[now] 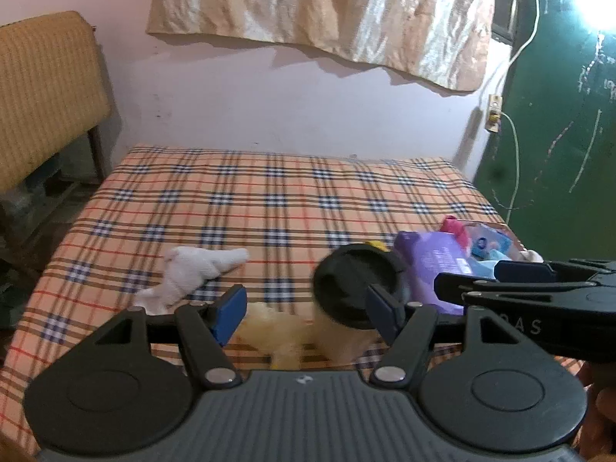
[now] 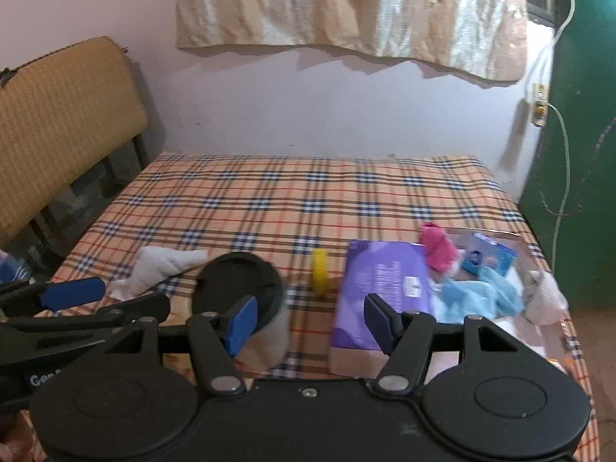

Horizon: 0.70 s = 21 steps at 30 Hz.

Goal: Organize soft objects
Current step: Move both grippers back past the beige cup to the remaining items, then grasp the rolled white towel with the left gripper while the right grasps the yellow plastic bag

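Observation:
A white sock [image 1: 196,271] [image 2: 161,269] lies on the plaid bed [image 1: 269,200] [image 2: 308,192] at the left. A pale yellow fluffy thing [image 1: 285,337] lies just under my open left gripper [image 1: 308,308]. A black round lid on a pale container [image 1: 350,288] [image 2: 238,288] stands beside it. A purple pack [image 1: 431,269] [image 2: 381,288] leans at a clear box [image 2: 496,261] holding a pink cloth [image 2: 437,250], a blue cloth [image 2: 477,296] and a white plush [image 2: 543,300]. My right gripper [image 2: 308,323] is open and empty above the bed.
A small yellow ring [image 2: 320,271] stands on edge between the lid and the purple pack. A woven headboard [image 1: 46,92] leans at the left wall. A green door [image 1: 558,115] and a wall socket with a cable [image 1: 492,113] are at the right.

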Tool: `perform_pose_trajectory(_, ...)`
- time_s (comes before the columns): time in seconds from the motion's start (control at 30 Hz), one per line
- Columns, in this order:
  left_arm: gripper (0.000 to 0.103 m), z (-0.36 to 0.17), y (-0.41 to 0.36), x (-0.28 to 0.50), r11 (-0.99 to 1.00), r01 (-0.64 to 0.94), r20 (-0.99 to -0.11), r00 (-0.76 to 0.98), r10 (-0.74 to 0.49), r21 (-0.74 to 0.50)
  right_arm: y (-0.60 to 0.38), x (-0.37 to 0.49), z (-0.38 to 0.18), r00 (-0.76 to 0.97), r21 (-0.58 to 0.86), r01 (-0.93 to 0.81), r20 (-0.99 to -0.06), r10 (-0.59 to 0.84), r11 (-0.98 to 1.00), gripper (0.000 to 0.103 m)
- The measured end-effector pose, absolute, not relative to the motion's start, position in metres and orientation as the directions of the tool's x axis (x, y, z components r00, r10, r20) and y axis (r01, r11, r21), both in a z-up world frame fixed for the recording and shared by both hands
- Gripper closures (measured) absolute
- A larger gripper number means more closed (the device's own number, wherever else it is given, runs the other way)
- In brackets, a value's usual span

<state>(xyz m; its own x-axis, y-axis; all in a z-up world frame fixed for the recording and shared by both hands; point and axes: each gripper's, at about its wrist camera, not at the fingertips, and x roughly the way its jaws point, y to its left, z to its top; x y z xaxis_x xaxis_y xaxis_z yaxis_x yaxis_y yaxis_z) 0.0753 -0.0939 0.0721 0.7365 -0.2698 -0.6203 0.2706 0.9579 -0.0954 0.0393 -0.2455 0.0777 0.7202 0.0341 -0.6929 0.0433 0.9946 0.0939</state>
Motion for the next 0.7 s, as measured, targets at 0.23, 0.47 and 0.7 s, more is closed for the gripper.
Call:
perform_pose_trajectory(0.23, 0.033, 0.072, -0.067, 0.078, 0.968, 0.228, -0.620, 0.746, -0.242, -0.104, -0.212, 0.051, 0.077, 0.716, 0.087, -0.015, -0.695, 0.072, 0.996, 0.028)
perform_pose_trajectory(0.47, 0.030, 0.067, -0.042, 0.084, 0.977, 0.186, -0.623, 0.753, -0.212, -0.108, -0.190, 0.060, 0.074, 0.715, 0.104, -0.058, -0.690, 0.114, 0.993, 0.028)
perform_pose_trajectory(0.7, 0.029, 0.044, -0.003, 0.110, 0.991, 0.109, -0.659, 0.741, -0.131, -0.075, -0.190, 0.056, 0.071, 0.714, 0.149, -0.092, -0.679, 0.169, 0.985, 0.029)
